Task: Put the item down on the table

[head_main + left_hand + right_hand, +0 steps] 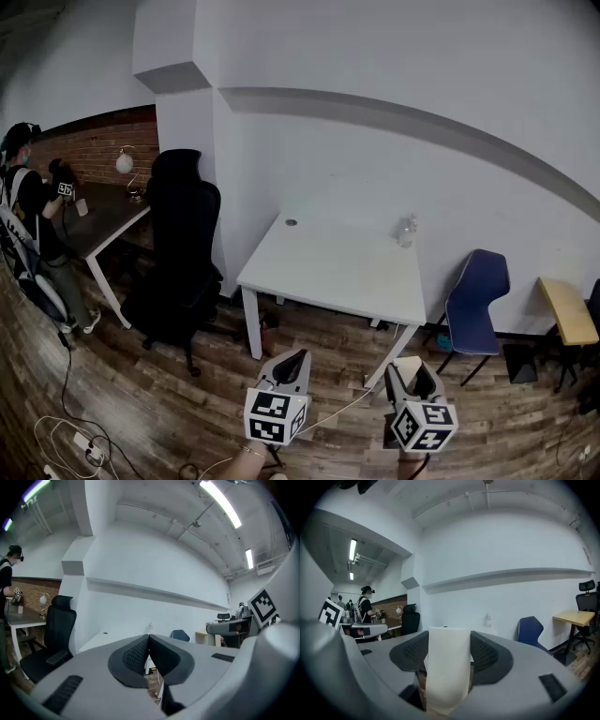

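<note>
My right gripper is shut on a white paper roll, which stands upright between its dark pads. In the head view the roll shows as a pale patch between the jaws, held over the wooden floor, in front of the white table and short of its near edge. My left gripper hangs beside it to the left, also short of the table. Its pads meet with nothing between them.
A clear bottle and a small dark disc sit at the table's far edge. A black office chair stands left of the table, a blue chair and a yellow-topped desk right. A person stands far left; cables lie on the floor.
</note>
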### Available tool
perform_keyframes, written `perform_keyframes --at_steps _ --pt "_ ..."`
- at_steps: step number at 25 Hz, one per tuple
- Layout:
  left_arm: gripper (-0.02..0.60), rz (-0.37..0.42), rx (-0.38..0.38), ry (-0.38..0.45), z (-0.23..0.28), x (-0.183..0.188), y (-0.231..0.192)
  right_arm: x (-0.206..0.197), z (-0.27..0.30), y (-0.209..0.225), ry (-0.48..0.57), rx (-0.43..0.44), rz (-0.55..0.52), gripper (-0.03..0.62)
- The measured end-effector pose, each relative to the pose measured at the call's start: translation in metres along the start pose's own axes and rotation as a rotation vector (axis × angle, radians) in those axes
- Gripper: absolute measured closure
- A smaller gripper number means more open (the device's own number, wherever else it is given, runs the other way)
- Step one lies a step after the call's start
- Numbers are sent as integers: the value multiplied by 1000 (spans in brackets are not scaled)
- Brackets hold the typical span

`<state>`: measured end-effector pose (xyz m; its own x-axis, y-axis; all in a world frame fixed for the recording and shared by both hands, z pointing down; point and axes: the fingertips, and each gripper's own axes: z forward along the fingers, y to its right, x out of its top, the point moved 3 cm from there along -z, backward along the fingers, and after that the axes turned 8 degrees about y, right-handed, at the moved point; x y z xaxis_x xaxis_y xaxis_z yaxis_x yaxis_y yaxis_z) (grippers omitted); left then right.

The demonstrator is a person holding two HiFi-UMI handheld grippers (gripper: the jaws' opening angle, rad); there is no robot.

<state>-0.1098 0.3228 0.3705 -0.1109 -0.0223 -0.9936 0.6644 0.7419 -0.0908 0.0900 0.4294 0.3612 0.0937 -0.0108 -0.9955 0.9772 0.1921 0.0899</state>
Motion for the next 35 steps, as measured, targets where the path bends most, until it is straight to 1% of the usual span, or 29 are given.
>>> perform_keyframes --at_steps 8,12,17,20,24,30,35 --pt "565 -12 5 -2 10 -4 -17 -4 15 -2 -6 -1 -12 299" --pt "565 -17 -4 -8 17 -8 -28 -8 28 -6 -21 11 27 299" --pt "565 -19 -22 -3 26 -4 -44 -8 39 -10 -26 -13 7 299" --pt "565 -32 -18 -4 31 -4 -54 -13 43 -8 -33 -27 20 299" --pt "565 -45 -14 -27 39 -14 -62 -22 51 -1 -56 -54 45 299" --pt "565 -61 7 -37 66 -23 -78 -24 83 7 -53 -63 47 299" --pt "565 -50 11 -26 95 -22 -86 -21 114 21 -49 -70 46 299"
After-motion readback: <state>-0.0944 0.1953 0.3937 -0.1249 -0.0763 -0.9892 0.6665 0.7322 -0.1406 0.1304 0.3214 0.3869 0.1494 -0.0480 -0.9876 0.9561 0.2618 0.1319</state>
